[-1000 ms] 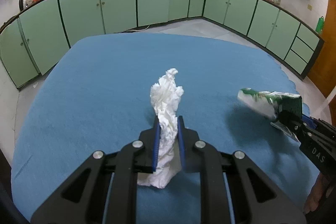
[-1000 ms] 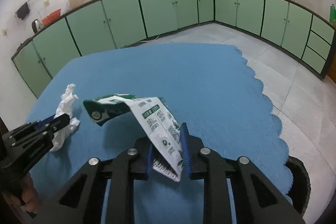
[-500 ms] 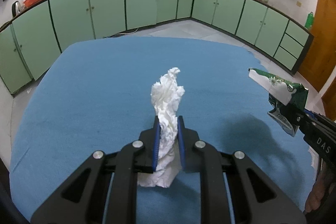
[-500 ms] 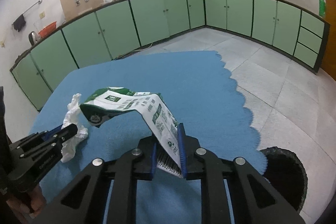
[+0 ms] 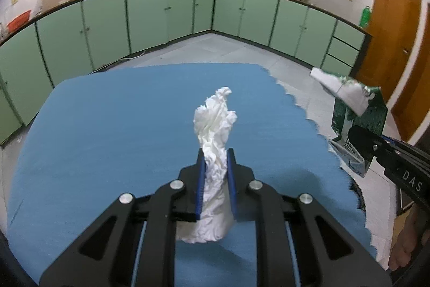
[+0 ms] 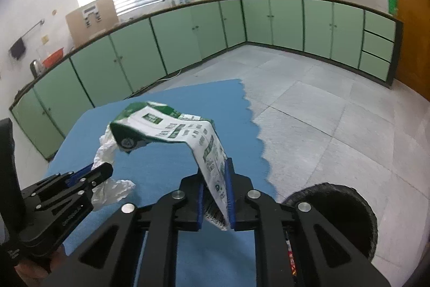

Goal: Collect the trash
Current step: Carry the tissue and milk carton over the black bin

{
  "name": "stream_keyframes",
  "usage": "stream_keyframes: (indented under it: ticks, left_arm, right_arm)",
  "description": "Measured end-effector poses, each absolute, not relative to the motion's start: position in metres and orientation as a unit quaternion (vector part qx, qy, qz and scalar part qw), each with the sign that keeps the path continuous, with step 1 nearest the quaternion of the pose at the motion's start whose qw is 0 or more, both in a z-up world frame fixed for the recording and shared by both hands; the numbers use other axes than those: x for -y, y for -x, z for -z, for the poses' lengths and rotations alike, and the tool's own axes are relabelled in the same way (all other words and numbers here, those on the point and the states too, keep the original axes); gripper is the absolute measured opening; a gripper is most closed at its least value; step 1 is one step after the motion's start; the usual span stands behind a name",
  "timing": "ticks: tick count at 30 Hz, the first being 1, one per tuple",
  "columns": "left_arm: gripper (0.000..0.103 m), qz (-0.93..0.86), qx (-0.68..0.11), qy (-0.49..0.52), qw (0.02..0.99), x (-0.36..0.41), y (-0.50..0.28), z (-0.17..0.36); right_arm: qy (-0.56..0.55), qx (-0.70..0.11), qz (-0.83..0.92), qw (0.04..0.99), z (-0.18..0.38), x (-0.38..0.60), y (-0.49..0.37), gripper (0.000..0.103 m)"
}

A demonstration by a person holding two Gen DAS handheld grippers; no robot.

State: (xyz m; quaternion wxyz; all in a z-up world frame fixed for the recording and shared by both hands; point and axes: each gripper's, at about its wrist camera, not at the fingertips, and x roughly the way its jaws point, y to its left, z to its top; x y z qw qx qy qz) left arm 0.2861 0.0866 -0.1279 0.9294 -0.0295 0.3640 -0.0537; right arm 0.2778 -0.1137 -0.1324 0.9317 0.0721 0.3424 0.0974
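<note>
My left gripper (image 5: 215, 160) is shut on a crumpled white tissue (image 5: 215, 120), which stands up between the blue pads above the blue tablecloth (image 5: 107, 139). My right gripper (image 6: 215, 171) holds a flattened green-and-white wrapper (image 6: 172, 128). Its jaws are closing, and the pads press on the wrapper's lower end. The wrapper bends forward and to the left. In the right wrist view the left gripper (image 6: 99, 171) and its tissue (image 6: 107, 152) sit at the lower left. In the left wrist view the right gripper (image 5: 360, 141) and its wrapper (image 5: 346, 96) hang over the cloth's right edge.
A black round bin (image 6: 336, 206) stands on the grey tiled floor (image 6: 322, 112), just past the cloth's scalloped right edge (image 6: 258, 131). Green cabinets (image 5: 161, 15) line the far walls. An orange door (image 5: 389, 31) is at the right. A hand (image 5: 405, 254) shows at the lower right.
Both grippers have risen and swung right towards the cloth's scalloped edge, each keeping its piece of trash. The black bin has come into the right wrist view.
</note>
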Motion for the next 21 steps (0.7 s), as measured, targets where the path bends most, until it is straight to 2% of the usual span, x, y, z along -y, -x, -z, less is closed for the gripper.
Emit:
stream_keyframes:
  ticks: [21]
  left_arm:
    - [0.014,0.182,-0.346,0.009,0.920,0.068,-0.257,0.120]
  right_arm:
    - [-0.108,-0.336,0.017,0.935,0.128,0.253,-0.210,0.011]
